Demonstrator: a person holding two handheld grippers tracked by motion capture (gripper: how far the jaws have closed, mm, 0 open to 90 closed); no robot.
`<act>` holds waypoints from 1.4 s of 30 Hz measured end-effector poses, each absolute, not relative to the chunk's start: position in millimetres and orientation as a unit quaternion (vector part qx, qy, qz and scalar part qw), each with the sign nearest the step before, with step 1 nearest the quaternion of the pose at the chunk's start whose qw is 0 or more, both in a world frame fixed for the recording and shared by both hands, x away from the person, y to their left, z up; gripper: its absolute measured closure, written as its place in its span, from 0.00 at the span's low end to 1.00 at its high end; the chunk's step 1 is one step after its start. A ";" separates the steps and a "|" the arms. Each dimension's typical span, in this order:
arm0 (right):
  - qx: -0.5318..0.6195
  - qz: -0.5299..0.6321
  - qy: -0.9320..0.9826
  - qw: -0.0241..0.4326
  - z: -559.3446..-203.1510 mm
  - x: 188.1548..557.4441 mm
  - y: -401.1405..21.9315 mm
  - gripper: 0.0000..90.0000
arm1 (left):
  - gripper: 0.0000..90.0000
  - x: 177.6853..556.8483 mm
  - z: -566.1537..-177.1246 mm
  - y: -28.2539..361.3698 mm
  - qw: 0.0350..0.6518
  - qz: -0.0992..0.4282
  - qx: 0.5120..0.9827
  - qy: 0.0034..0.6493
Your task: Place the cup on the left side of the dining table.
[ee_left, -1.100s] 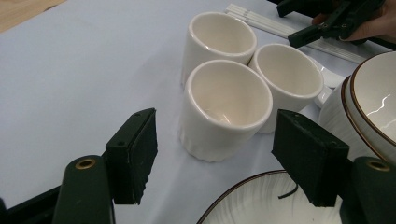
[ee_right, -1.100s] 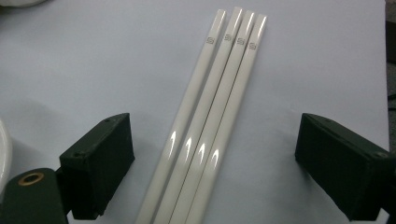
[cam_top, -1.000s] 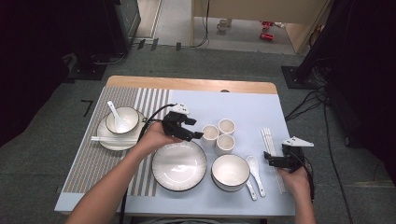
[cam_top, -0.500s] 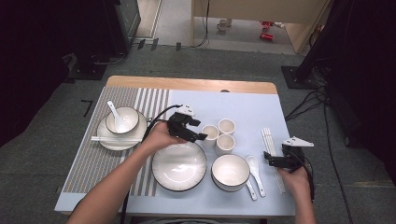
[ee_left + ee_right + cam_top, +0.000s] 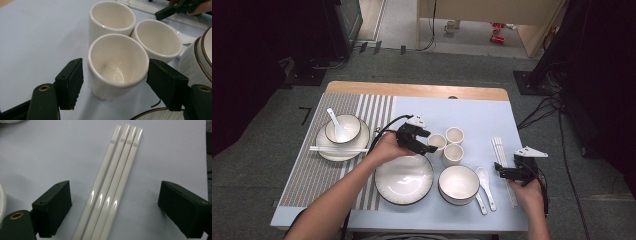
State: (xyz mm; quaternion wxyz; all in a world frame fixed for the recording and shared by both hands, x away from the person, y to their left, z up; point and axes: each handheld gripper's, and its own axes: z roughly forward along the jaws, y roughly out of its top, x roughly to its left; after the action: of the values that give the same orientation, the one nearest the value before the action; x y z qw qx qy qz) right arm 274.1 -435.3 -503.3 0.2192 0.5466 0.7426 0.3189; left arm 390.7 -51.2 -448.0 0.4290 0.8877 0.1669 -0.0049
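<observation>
High view: left gripper (image 5: 428, 146) nearer cup (image 5: 436, 142).

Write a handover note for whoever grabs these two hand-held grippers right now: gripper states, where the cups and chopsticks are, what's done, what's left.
Left hand-held gripper: open, jaws either side of the nearest cup, pads not pressing on it. That cup leans and touches the two other cups behind it.
Right hand-held gripper: open, low over the four white chopsticks, which lie side by side on the blue mat; nothing gripped.
Done: both grippers lined up on their things.
Left: probably close on the cup and lift it, then deal with the chopsticks. Mind the plate and bowl close by.
</observation>
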 end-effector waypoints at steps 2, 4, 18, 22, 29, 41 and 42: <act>0.546 0.319 0.743 0.219 -503.4 274.1 -435.3 0.13 | 0.32 390.6 -449.0 -52.5 0.428 -0.006 0.889 0.165; 0.547 0.319 0.743 0.219 -503.4 274.1 -435.4 0.13 | 0.32 389.9 -450.8 -55.8 0.427 -0.006 0.889 0.162; 0.547 0.319 0.743 0.220 -503.3 274.0 -435.2 0.13 | 0.29 389.8 -458.6 -73.5 0.412 0.019 0.899 0.147; 0.547 0.319 0.743 0.220 -503.4 274.0 -435.2 0.13 | 0.29 390.3 -459.8 -72.9 0.414 0.018 0.898 0.146; 0.547 0.318 0.743 0.220 -503.4 274.0 -435.1 0.13 | 0.30 388.8 -463.1 -75.1 0.400 0.028 0.906 0.138; 0.546 0.318 0.743 0.220 -503.3 273.9 -435.2 0.13 | 0.31 385.8 -460.8 -75.6 0.396 0.044 0.908 0.133; 0.547 0.318 0.743 0.220 -503.3 273.9 -435.1 0.13 | 0.31 385.8 -460.7 -75.3 0.396 0.044 0.908 0.132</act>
State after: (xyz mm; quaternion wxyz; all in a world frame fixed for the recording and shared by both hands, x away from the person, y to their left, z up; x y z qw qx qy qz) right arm 273.9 -435.1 -503.3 0.2203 0.5465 0.7426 0.3184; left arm 385.8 -75.3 -460.7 0.3957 0.9077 0.1323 0.0442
